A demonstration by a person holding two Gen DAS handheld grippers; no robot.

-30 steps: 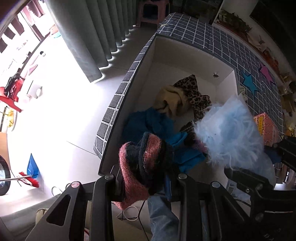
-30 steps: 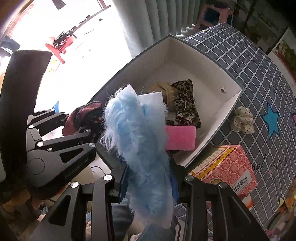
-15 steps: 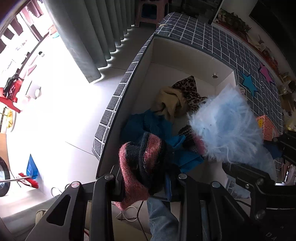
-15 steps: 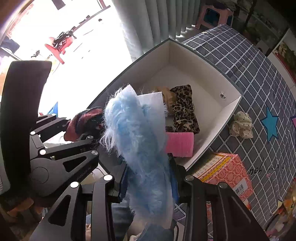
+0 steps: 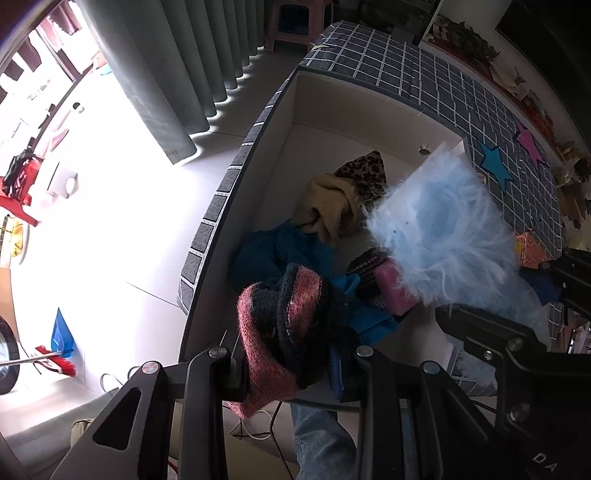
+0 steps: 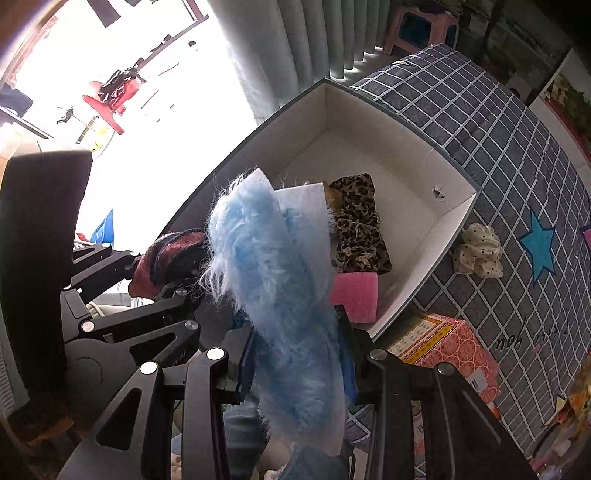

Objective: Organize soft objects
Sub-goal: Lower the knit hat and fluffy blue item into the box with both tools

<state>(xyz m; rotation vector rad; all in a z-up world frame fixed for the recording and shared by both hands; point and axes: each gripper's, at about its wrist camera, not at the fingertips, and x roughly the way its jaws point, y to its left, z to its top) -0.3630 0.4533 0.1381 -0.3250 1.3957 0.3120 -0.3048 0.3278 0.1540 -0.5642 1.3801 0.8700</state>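
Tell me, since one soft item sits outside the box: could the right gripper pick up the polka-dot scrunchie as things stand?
Probably not yet. The right gripper is shut on the fluffy blue cloth, so its jaws are full. The polka-dot scrunchie lies uncovered on the grid mat beside the box, otherwise unobstructed.

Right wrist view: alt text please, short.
The right claw grips a fluffy light-blue cloth above an open white box holding a leopard-print cloth and a pink item. A dotted scrunchie lies outside on the grid-patterned mat.

Grey curtains (image 5: 177, 74), a pink stool (image 6: 421, 26), a red broom (image 5: 55, 363) — all beyond the checked cloth (image 6: 498, 133)
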